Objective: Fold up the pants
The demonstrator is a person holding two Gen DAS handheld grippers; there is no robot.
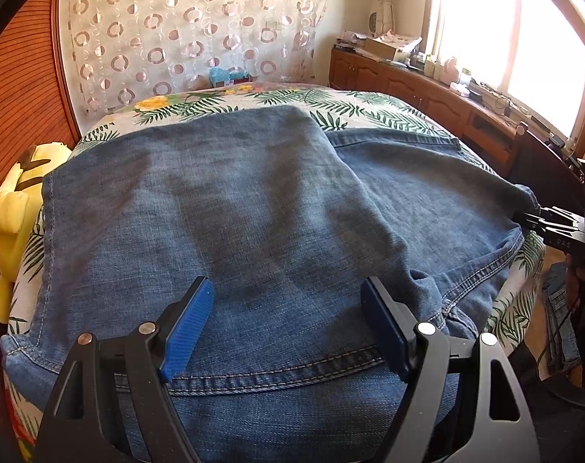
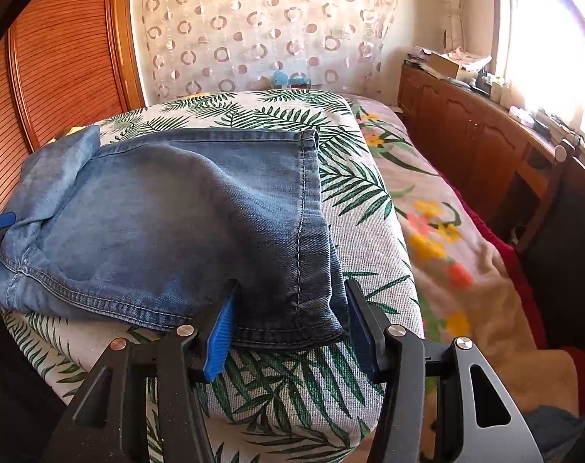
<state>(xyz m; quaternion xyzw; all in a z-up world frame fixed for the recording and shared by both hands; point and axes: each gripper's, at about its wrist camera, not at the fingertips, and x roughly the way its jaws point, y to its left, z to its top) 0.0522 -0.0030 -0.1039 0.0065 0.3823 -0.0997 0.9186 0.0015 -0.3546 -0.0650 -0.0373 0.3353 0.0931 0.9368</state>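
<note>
Our right gripper is spread wide astride the hem corner of the jeans, nothing pinched, and our left gripper hangs just as open over the waist end. The jeans lie part-folded on the leaf-print cushion, long axis running from one gripper to the other, each end nearest its own gripper.
</note>
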